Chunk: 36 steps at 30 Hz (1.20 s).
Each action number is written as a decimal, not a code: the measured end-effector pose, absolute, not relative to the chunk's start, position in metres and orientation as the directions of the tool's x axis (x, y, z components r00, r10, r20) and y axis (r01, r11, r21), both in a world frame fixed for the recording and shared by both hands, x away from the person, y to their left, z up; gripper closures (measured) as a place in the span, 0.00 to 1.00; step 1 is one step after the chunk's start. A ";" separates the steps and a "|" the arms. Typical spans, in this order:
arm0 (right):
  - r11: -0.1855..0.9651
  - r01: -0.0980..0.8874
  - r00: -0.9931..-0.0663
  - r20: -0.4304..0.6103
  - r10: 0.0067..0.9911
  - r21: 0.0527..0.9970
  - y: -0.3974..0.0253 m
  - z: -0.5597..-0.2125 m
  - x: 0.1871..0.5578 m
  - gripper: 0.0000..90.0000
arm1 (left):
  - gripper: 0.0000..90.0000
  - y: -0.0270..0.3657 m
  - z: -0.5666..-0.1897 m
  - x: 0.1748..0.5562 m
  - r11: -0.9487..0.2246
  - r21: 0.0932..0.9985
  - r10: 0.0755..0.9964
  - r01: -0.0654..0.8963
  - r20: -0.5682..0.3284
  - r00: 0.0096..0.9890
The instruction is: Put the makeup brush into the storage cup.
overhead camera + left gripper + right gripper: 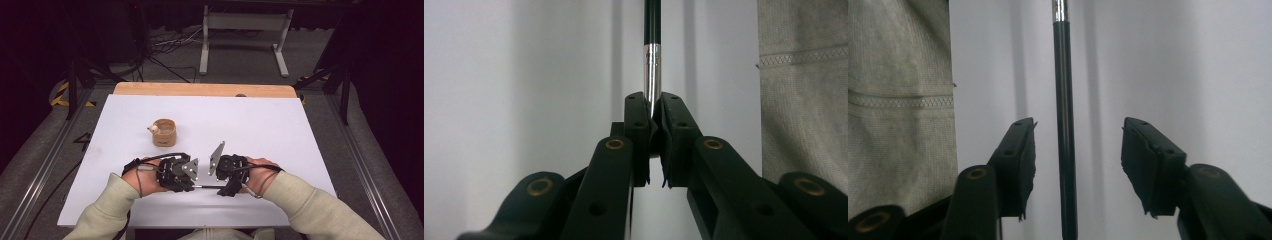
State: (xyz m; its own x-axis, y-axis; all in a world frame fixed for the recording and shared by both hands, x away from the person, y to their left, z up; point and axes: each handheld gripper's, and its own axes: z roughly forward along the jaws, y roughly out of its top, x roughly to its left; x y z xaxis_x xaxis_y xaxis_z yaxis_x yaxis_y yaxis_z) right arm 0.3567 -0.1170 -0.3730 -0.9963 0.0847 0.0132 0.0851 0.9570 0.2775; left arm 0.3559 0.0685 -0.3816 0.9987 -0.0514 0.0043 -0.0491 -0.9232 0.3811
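Observation:
A thin black rod (209, 186) with a silver metal sleeve lies level between both grippers, just above the white table near its front edge. My left gripper (653, 112) is shut on the silver end of the rod (652, 65), which runs straight away from the jaws. My right gripper (1079, 127) is open, its two pads standing wide on either side of the rod's black shaft (1064, 100) without touching it. In the high view the left gripper (192, 185) and right gripper (226, 189) face each other, a short gap apart.
A small round wooden cup (164, 132) with a pale object at its rim stands on the white board (250, 125), behind the left hand. Pale green sleeves (804, 100) (898, 100) lie beside the rod. A bare wooden strip (200, 89) runs along the far edge.

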 end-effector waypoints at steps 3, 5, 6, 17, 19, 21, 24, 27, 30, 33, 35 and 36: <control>0.961 0.078 -0.997 0.012 0.077 0.266 -0.116 -0.374 0.356 0.60 | 0.93 0.068 -0.381 0.356 -0.923 0.380 -0.054 -0.052 0.007 0.999; 0.964 0.062 -0.998 0.006 0.063 0.259 -0.114 -0.374 0.356 0.66 | 0.93 0.068 -0.381 0.356 -0.924 0.378 -0.054 -0.053 0.009 0.999; 0.966 0.055 -0.998 0.005 0.056 0.254 -0.114 -0.375 0.356 0.68 | 0.93 0.068 -0.381 0.356 -0.924 0.378 -0.053 -0.053 0.010 0.999; 0.975 0.033 -0.999 0.003 0.033 0.219 -0.112 -0.377 0.354 0.81 | 0.93 0.067 -0.381 0.355 -0.925 0.377 -0.050 -0.052 0.013 0.999; 0.977 0.021 -1.000 0.000 0.021 0.214 -0.112 -0.378 0.354 0.84 | 0.93 0.067 -0.381 0.355 -0.925 0.377 -0.050 -0.048 0.006 0.999; 0.978 0.026 -1.000 0.003 0.026 0.205 -0.112 -0.378 0.354 0.86 | 0.93 0.066 -0.382 0.355 -0.924 0.379 -0.053 -0.050 0.002 0.999; 0.979 0.022 -1.000 0.003 0.022 0.201 -0.112 -0.379 0.353 0.90 | 0.93 0.067 -0.382 0.355 -0.924 0.380 -0.041 -0.040 0.005 0.999; 0.980 0.023 -1.000 0.002 0.023 0.199 -0.112 -0.379 0.353 0.92 | 0.93 0.066 -0.381 0.356 -0.925 0.377 -0.046 -0.048 0.014 0.999; 0.979 0.025 -1.000 0.001 0.025 0.203 -0.113 -0.380 0.354 0.92 | 0.93 0.066 -0.381 0.356 -0.923 0.380 -0.047 -0.051 0.021 0.999; 0.979 0.024 -1.000 0.001 0.024 0.202 -0.113 -0.380 0.354 0.93 | 0.93 0.066 -0.381 0.356 -0.922 0.384 -0.044 -0.045 0.013 0.999; 0.979 0.027 -1.000 -0.001 0.028 0.201 -0.114 -0.380 0.354 0.93 | 0.92 0.066 -0.381 0.357 -0.920 0.390 -0.037 -0.041 0.017 0.999; 0.978 0.023 -1.000 -0.006 0.024 0.205 -0.114 -0.381 0.355 0.93 | 0.92 0.067 -0.381 0.357 -0.918 0.396 -0.025 -0.030 0.019 1.000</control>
State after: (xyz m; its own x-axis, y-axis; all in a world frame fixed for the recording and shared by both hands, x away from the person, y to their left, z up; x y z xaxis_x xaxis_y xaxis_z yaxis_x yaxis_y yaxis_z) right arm 0.3547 -0.1139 -0.3807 -0.9997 0.0244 -0.0059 0.0227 0.9785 0.2050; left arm 0.3566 0.0665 -0.3808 0.9995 -0.0251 0.0186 -0.0304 -0.9180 0.3955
